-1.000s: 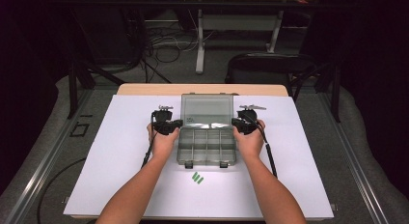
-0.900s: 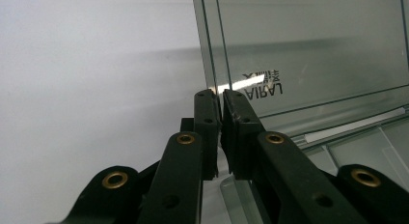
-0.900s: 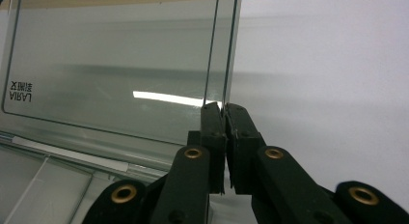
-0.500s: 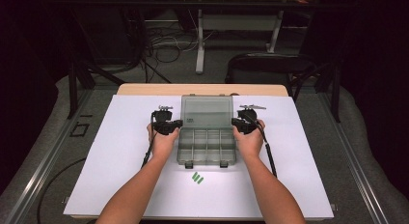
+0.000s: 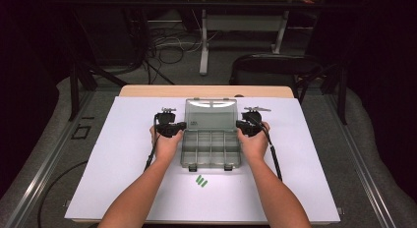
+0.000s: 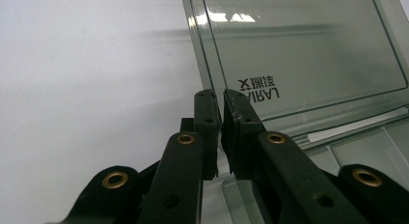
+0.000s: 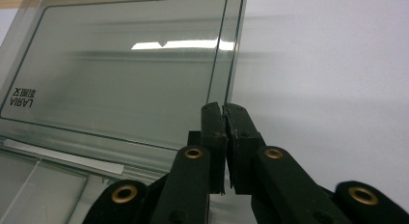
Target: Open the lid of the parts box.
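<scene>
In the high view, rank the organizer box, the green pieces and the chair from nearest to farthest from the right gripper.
1. Organizer box: right beside the right gripper, at its open lid's edge.
2. Green pieces: on the white sheet, in front of the box, toward the person.
3. Chair: on the floor beyond the table's far edge.

Smoke-grey box on a white counter

The organiser box [image 5: 210, 142] is clear smoky grey, its lid [image 6: 299, 55] printed with dark lettering. The counter [image 5: 108, 169] is plain white with a tan far edge; two small green pieces [image 5: 200, 181] lie on it. Both grippers are black with brass-coloured rivets.
</scene>
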A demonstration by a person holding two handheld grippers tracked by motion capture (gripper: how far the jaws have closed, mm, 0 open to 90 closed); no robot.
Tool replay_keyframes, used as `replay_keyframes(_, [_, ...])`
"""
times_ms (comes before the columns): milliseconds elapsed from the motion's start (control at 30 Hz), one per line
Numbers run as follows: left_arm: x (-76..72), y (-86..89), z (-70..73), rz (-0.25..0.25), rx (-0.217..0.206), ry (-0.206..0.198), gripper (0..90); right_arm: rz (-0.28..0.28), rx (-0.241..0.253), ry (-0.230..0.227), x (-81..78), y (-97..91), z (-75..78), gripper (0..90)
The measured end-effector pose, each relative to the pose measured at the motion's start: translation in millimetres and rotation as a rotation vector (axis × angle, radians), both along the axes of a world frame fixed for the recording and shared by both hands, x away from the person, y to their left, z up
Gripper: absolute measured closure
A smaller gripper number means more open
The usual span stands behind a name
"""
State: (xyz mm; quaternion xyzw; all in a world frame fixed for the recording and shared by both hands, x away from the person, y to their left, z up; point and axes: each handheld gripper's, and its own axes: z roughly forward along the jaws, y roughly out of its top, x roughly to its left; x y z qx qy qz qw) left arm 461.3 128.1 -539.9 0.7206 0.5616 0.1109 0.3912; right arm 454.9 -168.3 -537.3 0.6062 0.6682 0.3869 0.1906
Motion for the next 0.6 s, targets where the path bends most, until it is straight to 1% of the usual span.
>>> replay_keyframes(600, [0.6,0.3,-0.9,-0.003,-0.006,0.007,84.4,0.000,0.001,0.001,0.5,0.2,-1.1,87.2])
